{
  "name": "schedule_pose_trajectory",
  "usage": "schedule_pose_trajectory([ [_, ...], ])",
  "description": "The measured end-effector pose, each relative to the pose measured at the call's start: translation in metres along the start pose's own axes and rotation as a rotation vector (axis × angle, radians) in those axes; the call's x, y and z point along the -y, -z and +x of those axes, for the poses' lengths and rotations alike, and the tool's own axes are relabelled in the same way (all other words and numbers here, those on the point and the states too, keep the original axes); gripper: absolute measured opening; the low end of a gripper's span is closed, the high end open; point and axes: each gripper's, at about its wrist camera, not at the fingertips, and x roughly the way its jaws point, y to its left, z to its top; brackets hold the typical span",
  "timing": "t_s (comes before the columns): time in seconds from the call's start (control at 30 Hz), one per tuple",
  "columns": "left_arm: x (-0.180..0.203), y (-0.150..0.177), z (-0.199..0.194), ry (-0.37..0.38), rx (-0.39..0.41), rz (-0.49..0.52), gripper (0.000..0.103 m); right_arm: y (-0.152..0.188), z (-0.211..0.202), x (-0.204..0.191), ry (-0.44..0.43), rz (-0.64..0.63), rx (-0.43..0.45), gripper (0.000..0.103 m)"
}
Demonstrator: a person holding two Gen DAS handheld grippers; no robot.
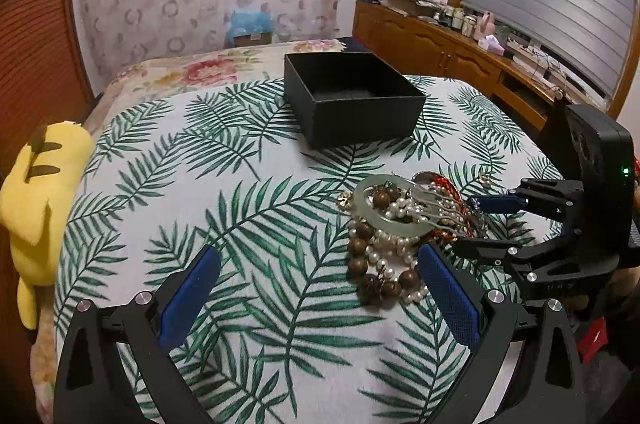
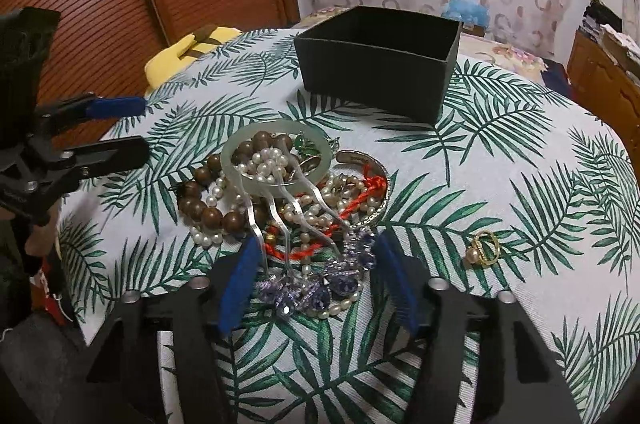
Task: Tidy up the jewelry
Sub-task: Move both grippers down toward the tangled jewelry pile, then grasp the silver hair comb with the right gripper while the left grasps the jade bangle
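Jewelry pile (image 2: 288,192) heaped on the palm-leaf cloth (image 2: 500,152), short of the open black box (image 2: 376,80), which looks empty. Tangled together: jade bangle (image 2: 240,160), wooden beads (image 2: 212,216), pearl strands (image 2: 264,160), red cord (image 2: 352,200), purple crystal comb (image 2: 320,288). Gold ring (image 2: 482,248) lying apart, to the right of the heap.

Right gripper (image 2: 316,284) spread wide, straddling the comb's crystal head, pinching nothing yet. Left gripper (image 1: 320,288) likewise spread, hovering beside the heap, empty.

Best closed on the comb's crystal head, not its clear prongs. Prongs thread under the bangle and pearls, so probably worth a slow lift straight back along them. Left gripper useful for pinning the bangle down against dragging.
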Motion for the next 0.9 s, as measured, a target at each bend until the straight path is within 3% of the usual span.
schedule_pose_trajectory([
  [0.2,0.005,-0.008,0.011,0.027,-0.003,0.005,0.093,0.002,-0.02,0.005,0.004,-0.002,0.043,0.06],
  [0.43,0.015,-0.02,0.03,0.082,-0.03,0.001,0.069,0.004,-0.036,0.014,0.036,-0.004,0.071,0.06],
  [0.67,0.016,-0.027,0.051,0.118,-0.066,-0.037,0.034,0.003,-0.038,0.017,0.036,0.004,0.092,0.059],
  [0.83,0.014,-0.03,0.057,0.134,-0.067,-0.051,0.027,0.0,-0.043,0.018,0.03,0.005,0.115,0.059],
  [0.9,0.015,-0.031,0.055,0.144,-0.065,-0.048,0.013,-0.002,-0.048,0.019,0.034,0.006,0.129,0.059],
])
